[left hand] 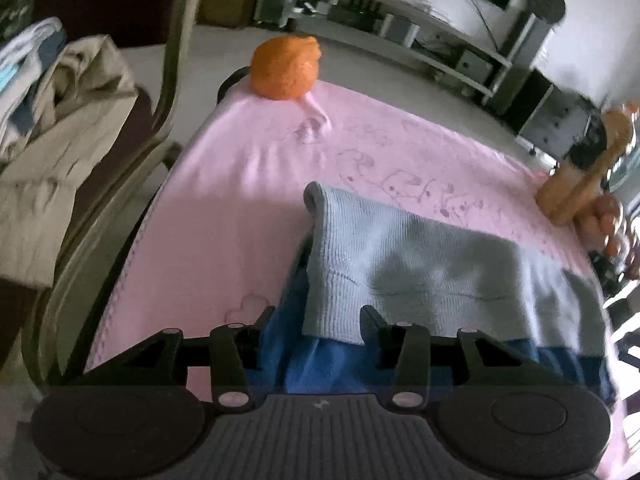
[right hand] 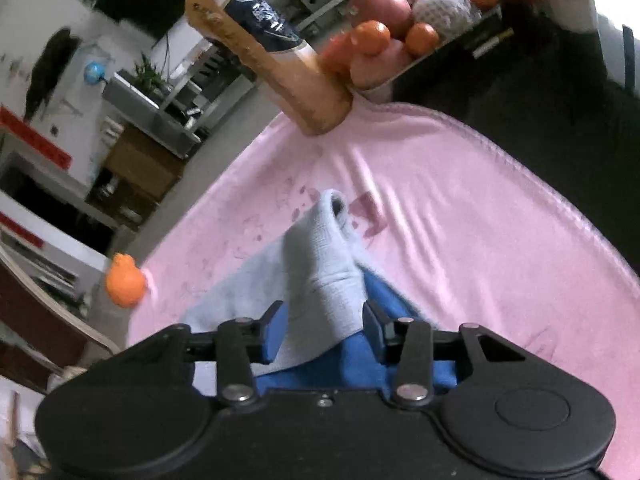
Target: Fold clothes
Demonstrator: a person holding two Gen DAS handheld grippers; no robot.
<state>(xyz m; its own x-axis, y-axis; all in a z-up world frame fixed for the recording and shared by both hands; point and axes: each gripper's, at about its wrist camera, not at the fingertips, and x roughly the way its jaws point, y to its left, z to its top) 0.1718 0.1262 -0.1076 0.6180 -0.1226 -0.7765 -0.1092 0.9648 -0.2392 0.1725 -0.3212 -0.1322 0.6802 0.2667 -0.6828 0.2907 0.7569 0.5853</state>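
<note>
A: Where did the garment (left hand: pixel 420 264) lie?

B: On the pink blanket (left hand: pixel 224 208) that covered the counter, toward its near edge. It was a knit piece, pale grey-blue over a deep blue part, with the pale part laid across the blue one. In the left wrist view its far corner curled into a small roll; in the right wrist view the garment (right hand: pixel 320 256) rose in a ridge that ended in a rolled tip.

A: And the grippers?

B: The left hand-held gripper (left hand: pixel 316 316) had its jaws apart, about halfway, and they pressed on nothing. The hem of the pale part and the blue cloth lay between and under its fingers. The right hand-held gripper (right hand: pixel 322 312) stood just the same, jaws apart, with the ridge of pale cloth running up between its fingers, the pads clear of it on both sides as far as I could tell.

A: What stood around?

B: An orange ball-like object (left hand: pixel 286 68) sat at the blanket's far corner. A bottle of orange drink (right hand: pixel 264 48) stood at another corner, just beside a tray of fruit (right hand: pixel 404 28). Off the left side, a chair (left hand: pixel 168 92) carried a heap of beige clothes (left hand: pixel 56 140). Beyond the blanket were shelves (left hand: pixel 400 20), blurred.
</note>
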